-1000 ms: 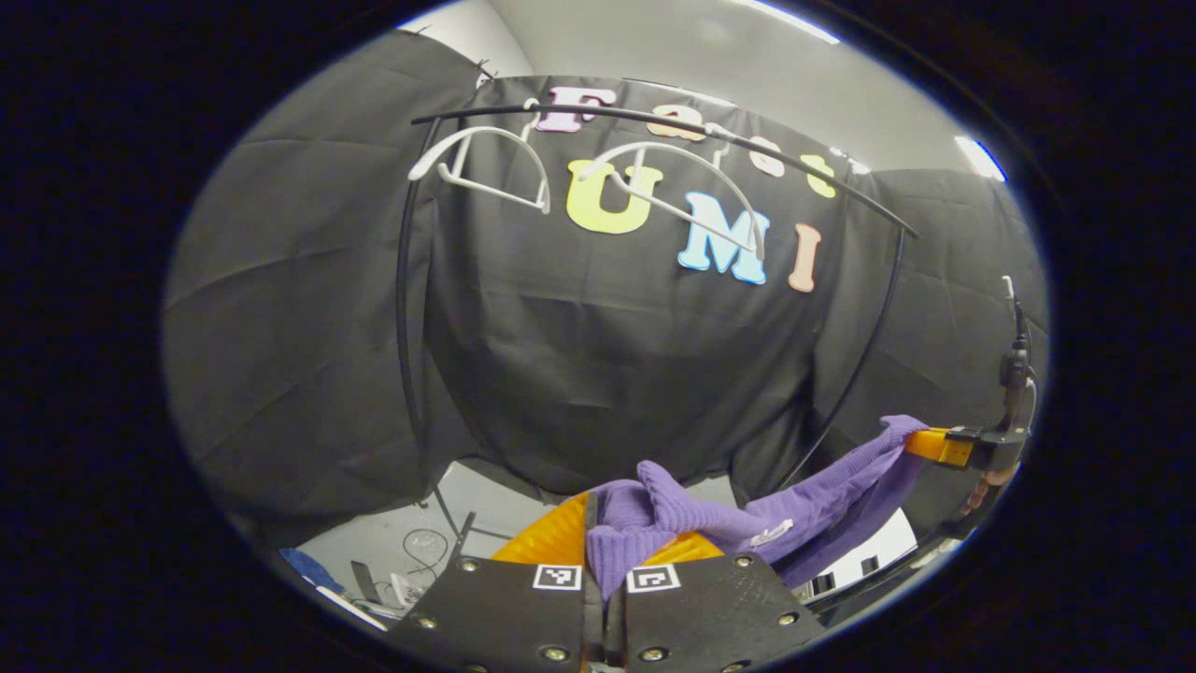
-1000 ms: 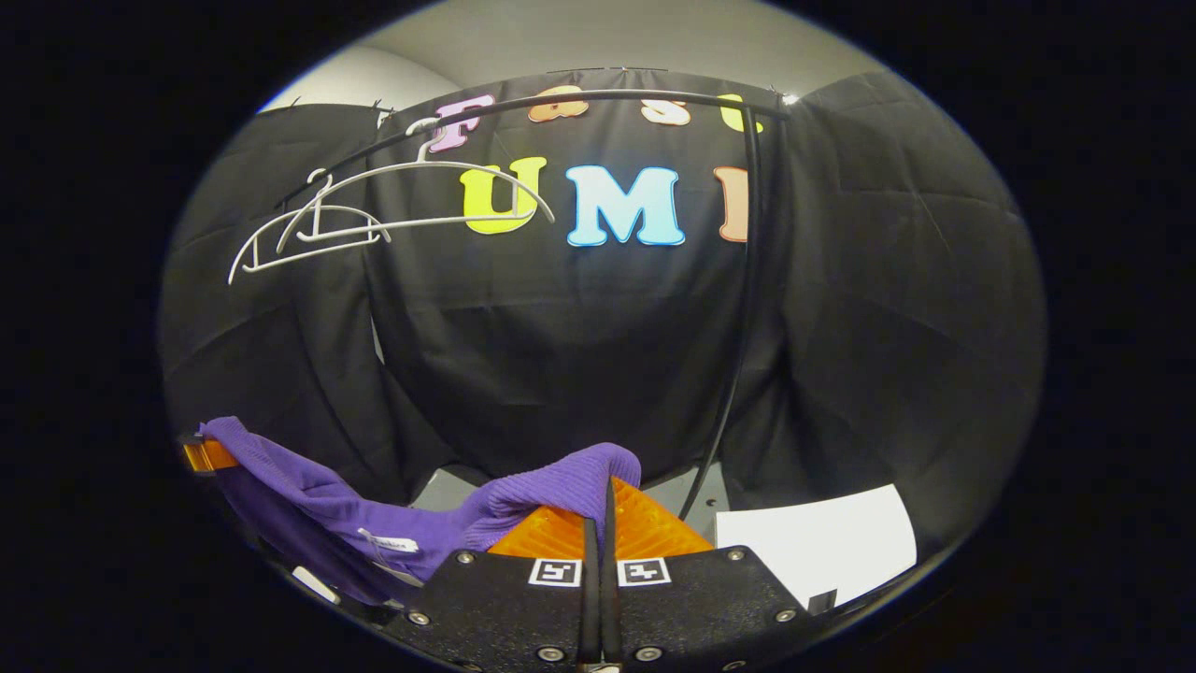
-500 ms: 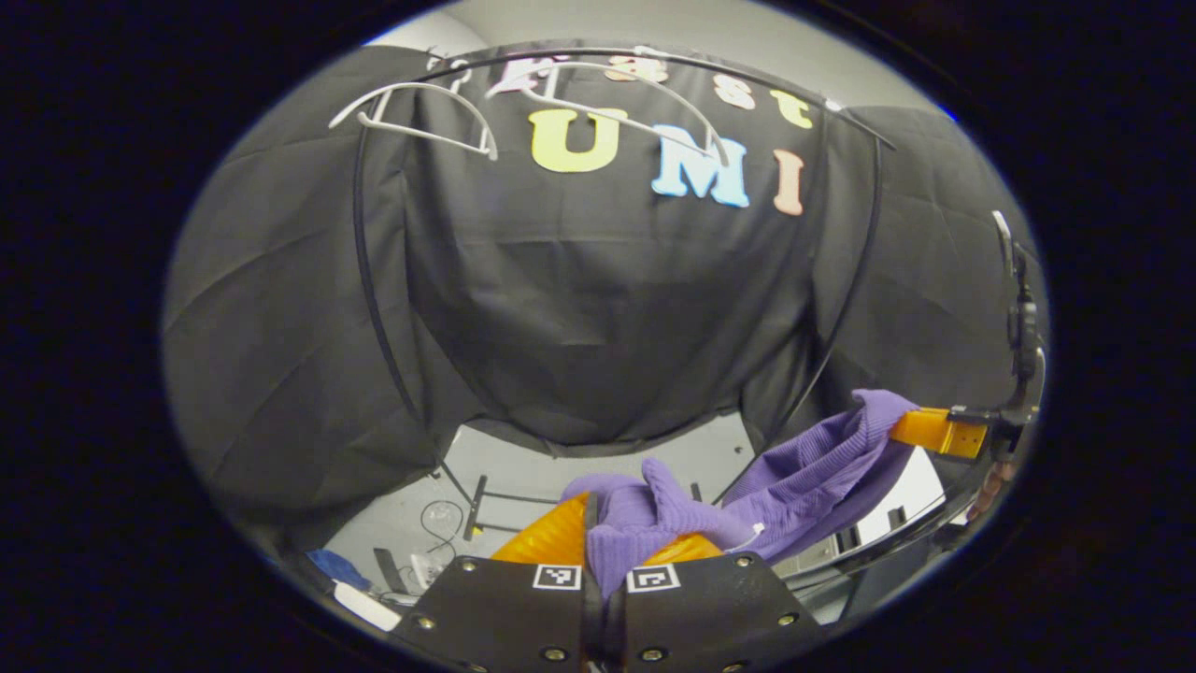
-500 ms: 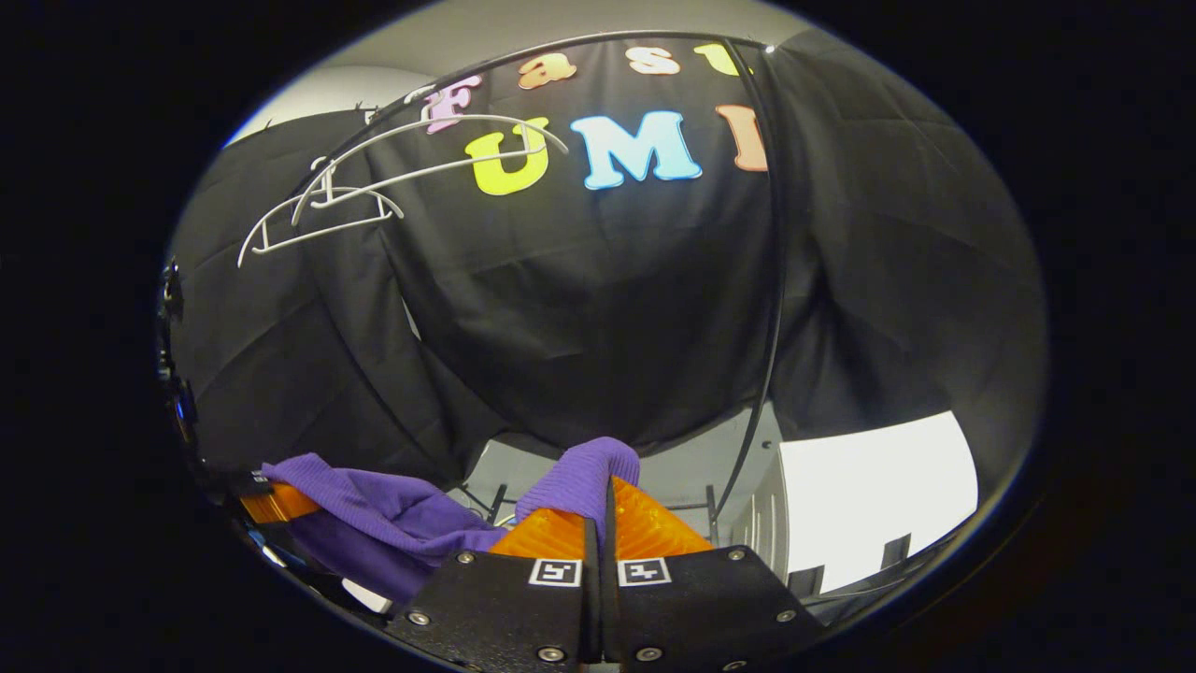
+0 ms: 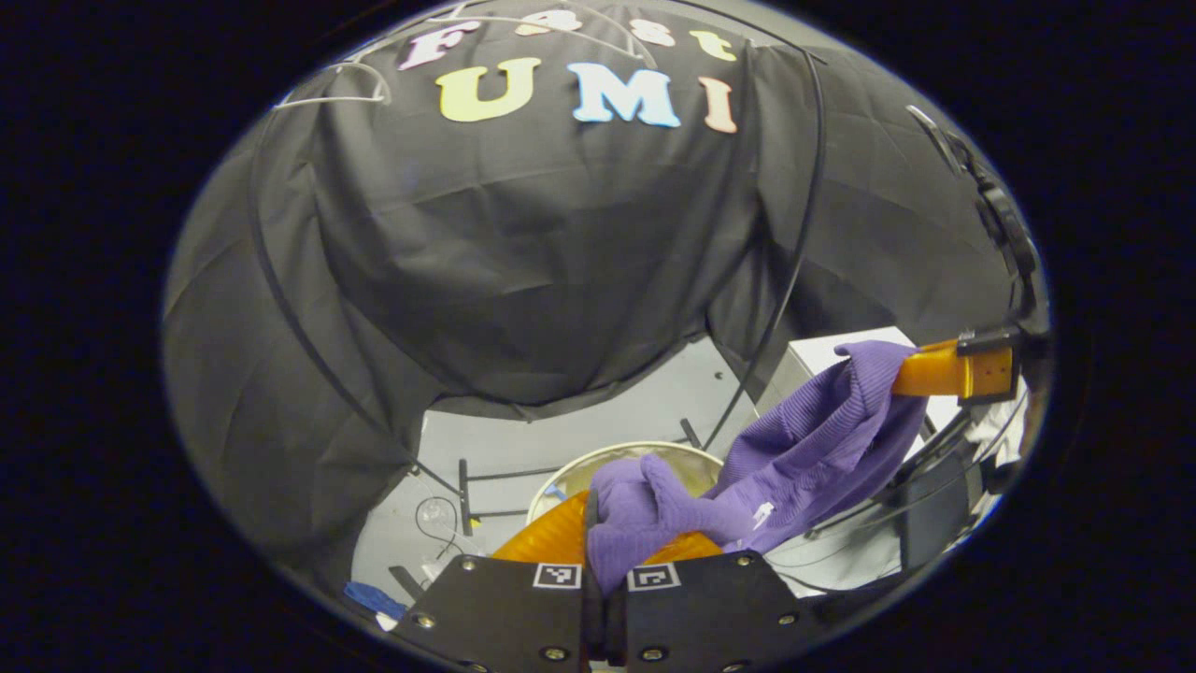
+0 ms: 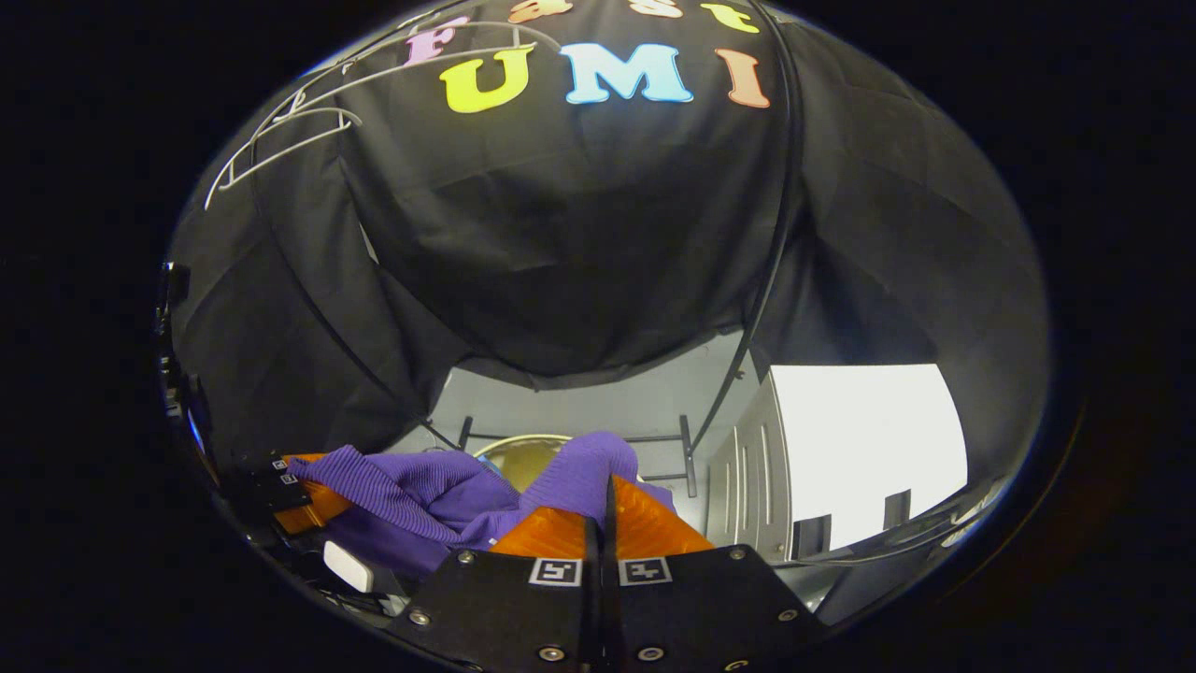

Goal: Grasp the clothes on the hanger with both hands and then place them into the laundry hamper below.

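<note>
Purple sweater held over the hamper

Both the left gripper [image 5: 598,537] and the right gripper [image 6: 603,514] pinched the purple sweater [image 5: 804,449], which hung stretched between them just above the round laundry hamper [image 5: 570,472].

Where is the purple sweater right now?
The sweater hangs stretched between both tongs, left and right, just above the hamper.

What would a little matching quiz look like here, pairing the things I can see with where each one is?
Things:
1. purple garment
2. white hangers
3. laundry hamper
4. white cabinet

Places:
A. on the floor below the garment
B. high up on the black rail
C. stretched between the two grippers
D. beside the rack's right-hand post

Pairs: 1-C, 2-B, 3-A, 4-D
</note>
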Demonstrator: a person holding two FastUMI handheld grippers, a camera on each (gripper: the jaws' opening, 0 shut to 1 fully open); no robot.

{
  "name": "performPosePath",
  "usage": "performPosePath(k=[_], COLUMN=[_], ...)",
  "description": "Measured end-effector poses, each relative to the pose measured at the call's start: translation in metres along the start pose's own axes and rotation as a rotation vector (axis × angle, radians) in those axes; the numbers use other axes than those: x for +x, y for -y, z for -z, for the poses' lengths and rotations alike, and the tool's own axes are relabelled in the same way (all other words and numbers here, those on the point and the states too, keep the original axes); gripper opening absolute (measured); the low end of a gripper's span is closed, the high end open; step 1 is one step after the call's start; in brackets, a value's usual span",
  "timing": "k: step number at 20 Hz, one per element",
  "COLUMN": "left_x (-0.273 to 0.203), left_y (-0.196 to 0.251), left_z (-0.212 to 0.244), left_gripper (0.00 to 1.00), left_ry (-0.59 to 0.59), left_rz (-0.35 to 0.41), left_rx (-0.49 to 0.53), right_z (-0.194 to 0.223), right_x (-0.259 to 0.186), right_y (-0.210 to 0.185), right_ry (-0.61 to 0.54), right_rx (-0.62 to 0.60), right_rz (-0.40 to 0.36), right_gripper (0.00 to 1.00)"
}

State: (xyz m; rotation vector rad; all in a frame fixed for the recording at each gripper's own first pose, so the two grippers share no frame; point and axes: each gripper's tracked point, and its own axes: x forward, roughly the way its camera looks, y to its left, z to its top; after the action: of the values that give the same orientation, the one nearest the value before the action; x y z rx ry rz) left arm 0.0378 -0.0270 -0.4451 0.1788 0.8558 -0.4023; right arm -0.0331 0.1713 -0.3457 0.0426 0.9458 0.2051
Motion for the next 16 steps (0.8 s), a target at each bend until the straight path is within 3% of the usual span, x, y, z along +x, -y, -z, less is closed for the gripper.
performPosePath(k=[4,8,16], left_x=[0.03,0.047,0.062], left_y=[-0.011,-0.017,-0.031], left_z=[0.021,0.027,0.035], left_gripper=[0.04,0.04,0.04], left_ry=[-0.041,-0.069,-0.099], left_rz=[0.052,0.081,0.087], left_rx=[0.011,-0.011,-0.055], right_z=[0.026,0.029,0.03], right_x=[0.017,0.034,0.043], right_y=[-0.011,-0.023,-0.027], right_ry=[-0.087,-0.123,-0.156], right_rx=[0.078,0.077,0.094], right_rz=[0.011,0.028,0.047], right_gripper=[0.01,0.01,0.02])
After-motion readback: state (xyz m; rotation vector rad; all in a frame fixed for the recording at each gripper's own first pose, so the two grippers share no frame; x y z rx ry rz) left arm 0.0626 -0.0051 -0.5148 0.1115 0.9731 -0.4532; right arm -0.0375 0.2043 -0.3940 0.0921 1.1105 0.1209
